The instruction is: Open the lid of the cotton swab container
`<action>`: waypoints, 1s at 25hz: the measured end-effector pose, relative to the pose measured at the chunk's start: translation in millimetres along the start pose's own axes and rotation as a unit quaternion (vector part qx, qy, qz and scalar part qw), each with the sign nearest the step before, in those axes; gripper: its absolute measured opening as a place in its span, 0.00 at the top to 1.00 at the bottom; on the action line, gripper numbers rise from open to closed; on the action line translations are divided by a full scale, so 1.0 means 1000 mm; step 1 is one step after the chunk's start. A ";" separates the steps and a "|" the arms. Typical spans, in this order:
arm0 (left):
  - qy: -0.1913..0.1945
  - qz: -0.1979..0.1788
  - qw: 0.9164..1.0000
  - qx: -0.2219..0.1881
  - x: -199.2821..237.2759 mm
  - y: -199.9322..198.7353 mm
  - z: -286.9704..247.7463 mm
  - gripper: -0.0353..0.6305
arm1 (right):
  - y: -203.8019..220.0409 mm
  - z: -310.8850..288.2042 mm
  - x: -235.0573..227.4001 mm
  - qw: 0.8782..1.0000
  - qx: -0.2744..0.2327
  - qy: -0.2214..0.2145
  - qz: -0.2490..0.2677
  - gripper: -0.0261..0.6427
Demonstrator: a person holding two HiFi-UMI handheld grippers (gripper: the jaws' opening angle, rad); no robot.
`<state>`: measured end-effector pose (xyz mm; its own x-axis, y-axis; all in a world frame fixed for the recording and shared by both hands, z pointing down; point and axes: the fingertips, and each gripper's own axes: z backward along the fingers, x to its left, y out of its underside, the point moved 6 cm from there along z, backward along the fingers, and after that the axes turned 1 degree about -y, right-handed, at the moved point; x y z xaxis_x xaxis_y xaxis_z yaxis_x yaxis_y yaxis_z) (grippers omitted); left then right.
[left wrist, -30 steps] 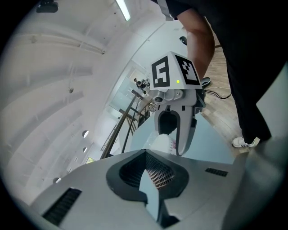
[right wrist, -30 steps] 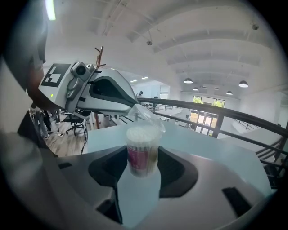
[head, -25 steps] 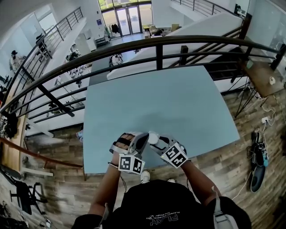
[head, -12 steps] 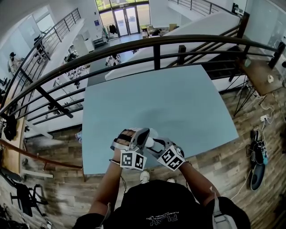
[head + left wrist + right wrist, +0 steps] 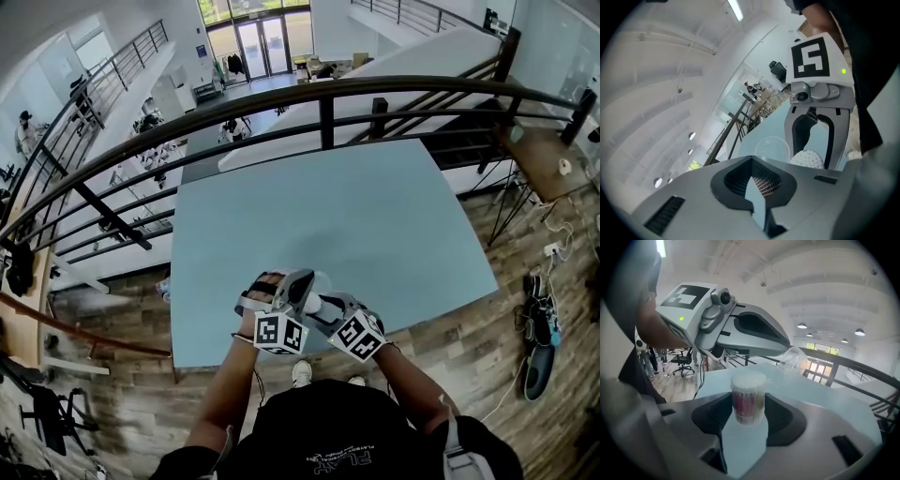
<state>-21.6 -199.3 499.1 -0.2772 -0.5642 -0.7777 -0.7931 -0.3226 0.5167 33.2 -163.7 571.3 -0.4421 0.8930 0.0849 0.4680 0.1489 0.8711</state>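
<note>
Two hand-held grippers meet over the near edge of a pale blue tabletop [image 5: 356,216]. The right gripper [image 5: 749,395] holds the cotton swab container [image 5: 748,406] upright between its jaws, which stand wide and close on the container's sides. The pink-labelled wall fills the gap between the pads, and the open mouth, packed with white swab tips [image 5: 808,159], rises just above the jaw tips.

The clear lid [image 5: 793,361] is off the container. It sits at the very tip of the left gripper [image 5: 751,158], whose jaws are closed together and pinch the lid's edge. Seen along the right jaws, the lid hangs beyond the container, up and to the right of it and apart from it. Seen along the left jaws, the lid lies just past the tips. The open container stands just to the lid's right, framed by the right gripper's two jaws, with that gripper's marker cube [image 5: 813,54] above.

In the head view the two grippers lie side by side, nearly touching, jaws pointing away from the person. A dark metal railing [image 5: 326,117] runs beyond the tabletop's far edge
</note>
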 end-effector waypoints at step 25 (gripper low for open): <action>-0.060 0.492 0.867 -0.043 -0.008 0.079 0.047 0.93 | -0.015 0.031 -0.040 0.976 -0.088 0.185 -0.072 0.62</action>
<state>-107.5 -184.3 528.6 -0.8556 -0.5170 0.0259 -0.0981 0.2110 0.9725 68.2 -188.7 539.6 -0.7544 0.6494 0.0963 0.2564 0.1563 0.9538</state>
